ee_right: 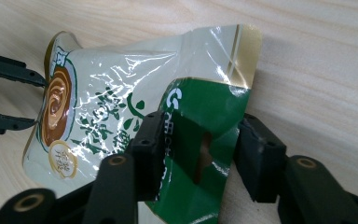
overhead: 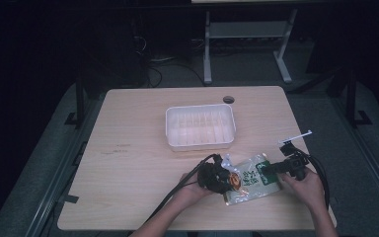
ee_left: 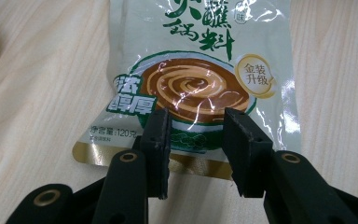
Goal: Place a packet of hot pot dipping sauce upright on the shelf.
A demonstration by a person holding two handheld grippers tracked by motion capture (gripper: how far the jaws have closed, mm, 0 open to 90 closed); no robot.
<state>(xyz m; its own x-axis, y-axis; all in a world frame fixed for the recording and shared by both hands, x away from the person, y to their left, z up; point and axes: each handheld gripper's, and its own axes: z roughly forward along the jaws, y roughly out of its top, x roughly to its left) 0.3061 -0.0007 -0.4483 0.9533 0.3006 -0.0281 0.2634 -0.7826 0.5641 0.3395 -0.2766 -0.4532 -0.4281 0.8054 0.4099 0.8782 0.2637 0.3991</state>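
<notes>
A sauce pouch (overhead: 251,180), pale with a green top band and a picture of brown sauce, lies near the table's front right. My left gripper (overhead: 233,180) is shut on its lower end; in the left gripper view the pouch (ee_left: 196,60) runs under the left gripper (ee_left: 196,135), whose jaws pinch its face near the gold bottom seam. My right gripper (overhead: 269,170) holds the opposite end. In the right gripper view the pouch (ee_right: 102,93) has its green band buckled between the right gripper's (ee_right: 198,135) pads, its corner standing up. The left gripper (ee_right: 35,100) shows beyond.
An empty white ribbed tray (overhead: 200,143) stands in the middle of the wooden table (overhead: 128,163), just behind the pouch. A small round hole (overhead: 228,99) sits near the far edge. Cables trail from both grippers toward the front edge. Dark floor and a metal frame lie beyond.
</notes>
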